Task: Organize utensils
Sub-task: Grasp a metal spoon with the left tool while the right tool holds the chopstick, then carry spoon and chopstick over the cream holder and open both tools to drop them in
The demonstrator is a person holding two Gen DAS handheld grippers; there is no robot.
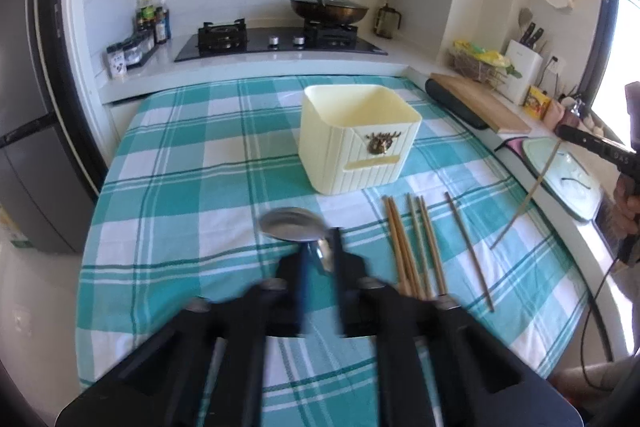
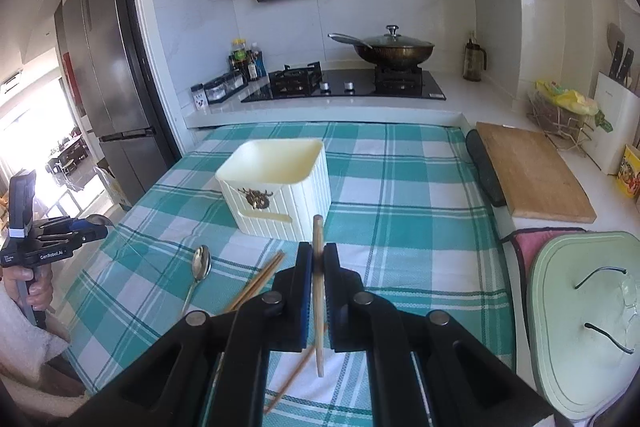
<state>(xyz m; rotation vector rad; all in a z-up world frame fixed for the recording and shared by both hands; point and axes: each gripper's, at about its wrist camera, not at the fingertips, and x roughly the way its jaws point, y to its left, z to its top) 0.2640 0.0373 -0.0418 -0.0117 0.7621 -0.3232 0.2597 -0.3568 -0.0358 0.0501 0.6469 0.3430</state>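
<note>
A cream square utensil holder (image 1: pixel 358 137) stands on the checked cloth; it also shows in the right wrist view (image 2: pixel 280 187). My left gripper (image 1: pixel 320 247) is shut on a metal spoon (image 1: pixel 290 223), held above the cloth in front of the holder. My right gripper (image 2: pixel 318 259) is shut on one wooden chopstick (image 2: pixel 318 291), lifted above the cloth to the right of the holder. Several chopsticks (image 1: pixel 416 243) lie on the cloth right of the left gripper. A second spoon (image 2: pixel 199 271) lies on the cloth at the left.
A wooden cutting board (image 2: pixel 532 171) and a green lid (image 2: pixel 580 327) sit at the right counter edge. The stove with a wok (image 2: pixel 394 51) stands behind. A fridge (image 2: pixel 108 67) is on the left.
</note>
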